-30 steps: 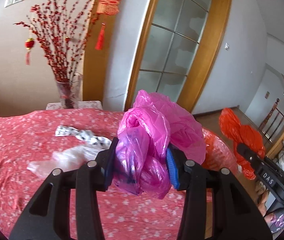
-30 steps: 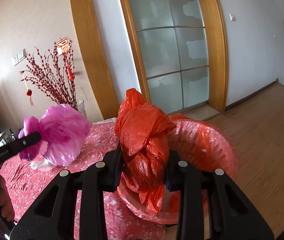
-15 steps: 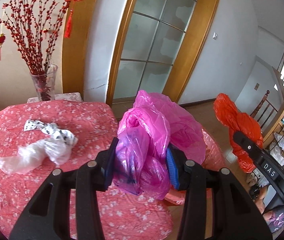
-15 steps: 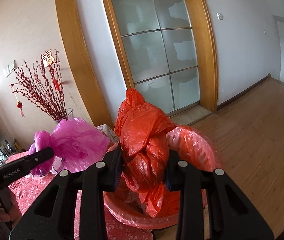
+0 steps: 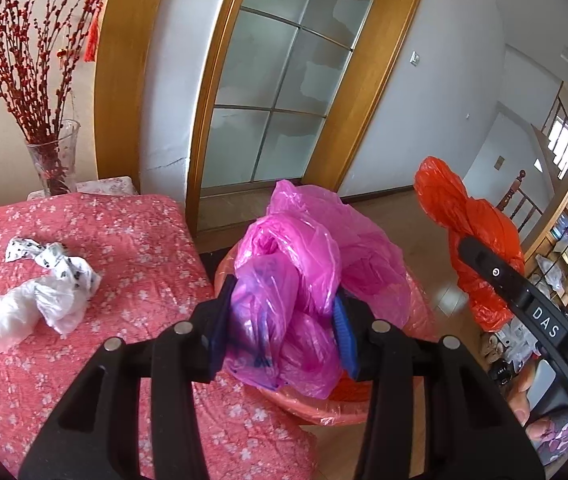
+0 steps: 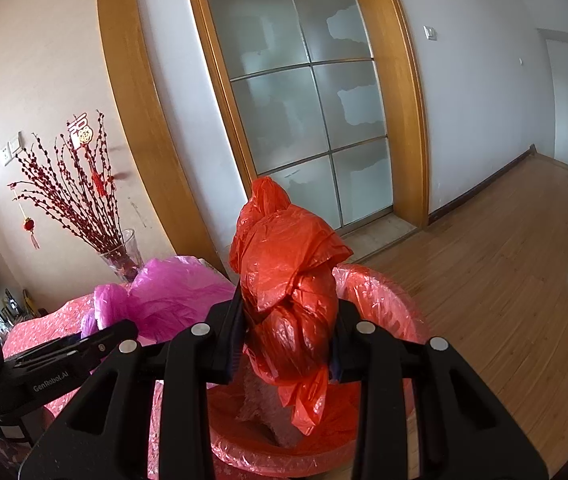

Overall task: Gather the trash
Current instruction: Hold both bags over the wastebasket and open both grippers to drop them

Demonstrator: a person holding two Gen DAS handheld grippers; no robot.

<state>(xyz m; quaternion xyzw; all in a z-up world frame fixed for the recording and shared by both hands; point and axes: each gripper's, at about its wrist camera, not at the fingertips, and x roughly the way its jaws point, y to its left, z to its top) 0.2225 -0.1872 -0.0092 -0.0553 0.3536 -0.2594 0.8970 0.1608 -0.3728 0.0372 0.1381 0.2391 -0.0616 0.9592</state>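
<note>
My left gripper (image 5: 282, 330) is shut on a crumpled pink plastic bag (image 5: 308, 264), held above the near rim of a red-lined bin (image 5: 312, 410) beside the table. My right gripper (image 6: 286, 332) is shut on a crumpled orange-red plastic bag (image 6: 288, 276), hanging over the open mouth of the same bin (image 6: 376, 292). Some clear plastic lies inside the bin. In the left wrist view the orange-red bag (image 5: 472, 240) and the right gripper's finger (image 5: 524, 300) show at the right. In the right wrist view the pink bag (image 6: 172, 296) and the left gripper's finger (image 6: 68, 356) show at the left.
A table with a pink flowered cloth (image 5: 124, 240) stands left of the bin. On it lie a clear plastic bag (image 5: 24, 312) and a white patterned wrapper (image 5: 48, 258). A glass vase of red branches (image 5: 50, 160) stands behind. Wooden floor (image 6: 516, 280) spreads to the right.
The left gripper has carried the pink bag rightward off the table and down over the bin. The right gripper with the orange-red bag has shifted slightly over the bin.
</note>
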